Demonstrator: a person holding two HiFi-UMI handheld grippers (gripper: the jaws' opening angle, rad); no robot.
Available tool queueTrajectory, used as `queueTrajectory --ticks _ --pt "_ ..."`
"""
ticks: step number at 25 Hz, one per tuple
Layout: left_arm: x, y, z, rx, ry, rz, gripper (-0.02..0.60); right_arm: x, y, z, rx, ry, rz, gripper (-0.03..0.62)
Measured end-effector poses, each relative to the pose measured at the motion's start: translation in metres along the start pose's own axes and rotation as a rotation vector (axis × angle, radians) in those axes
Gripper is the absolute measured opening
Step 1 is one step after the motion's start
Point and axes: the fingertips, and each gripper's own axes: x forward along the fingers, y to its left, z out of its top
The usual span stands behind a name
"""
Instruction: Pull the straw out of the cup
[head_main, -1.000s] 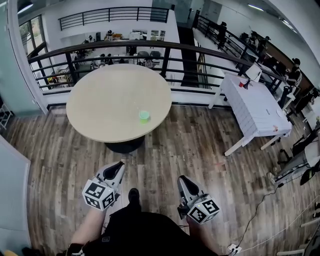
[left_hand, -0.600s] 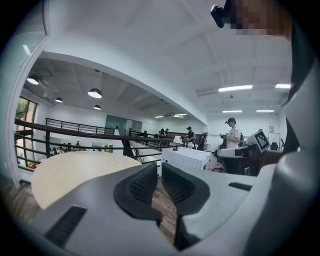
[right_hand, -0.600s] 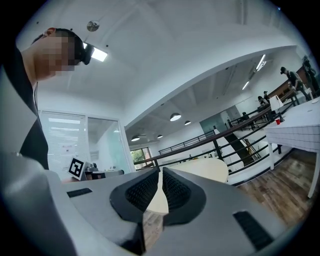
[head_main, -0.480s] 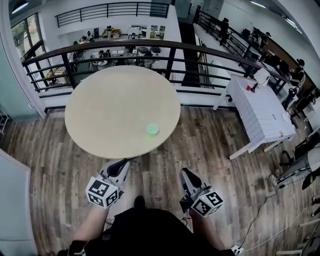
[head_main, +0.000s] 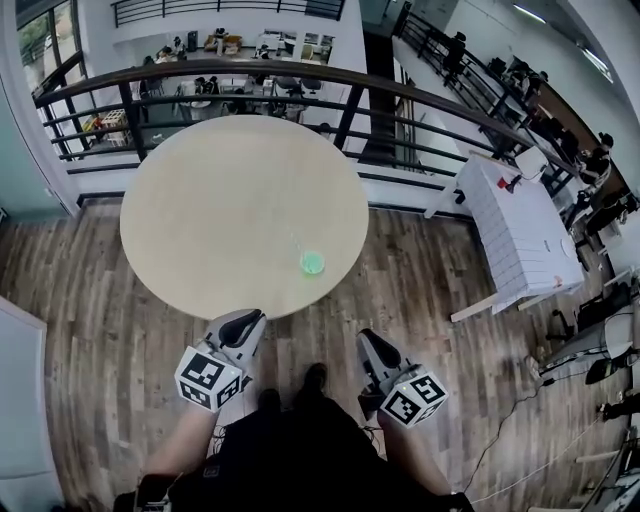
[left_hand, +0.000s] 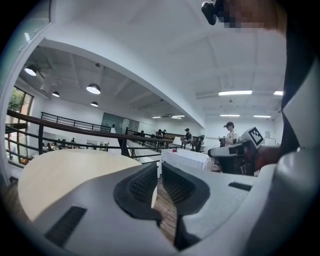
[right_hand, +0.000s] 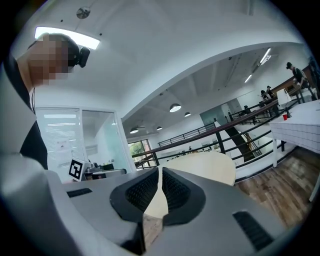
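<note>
Person has walked up to the desk (head_main: 200, 200) over the last second: it sits lower and closer in the head view than before, and its near rim is now just ahead of both grippers. Cup and straw have not shifted on it.

Green cup (head_main: 312, 262) stands on the desk near the front edge, toward the person's right, with the clear straw (head_main: 297, 246) leaning out of it up and to the left. It is faint, and the straw's tip is hard to make out.

Left gripper (head_main: 247, 322) is held about level, tips just short of the desk rim. Its fingers (left_hand: 142, 184) are drawn nearly together with only a thin slit, nothing in it. Right gripper (head_main: 369, 342) is a bit further back, fingers (right_hand: 175, 190) pressed together and empty.

Task not started – this is still the approach. Likely next: one gripper must spread its fingers and reach over the rim for the straw, and the other could steady the cup – it looks light enough to tip.
</note>
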Motion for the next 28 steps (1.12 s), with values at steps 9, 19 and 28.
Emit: queueTrajectory --ticks 9,19,28 --pt "0.029 0.038 0.003 -0.021 0.039 0.009 0.034 0.056 -0.029 -0.001 0.053 0.031 0.031 0.026" --pt "0.109 0.066 0.017 -0.044 0.060 0.061 0.034 0.122 -0.090 0.021 0.056 0.078 0.147 0.026" --pt "0.167 0.087 0.018 -0.071 0.104 0.146 0.034 0.158 -0.153 0.024 0.115 0.117 0.230 0.026"
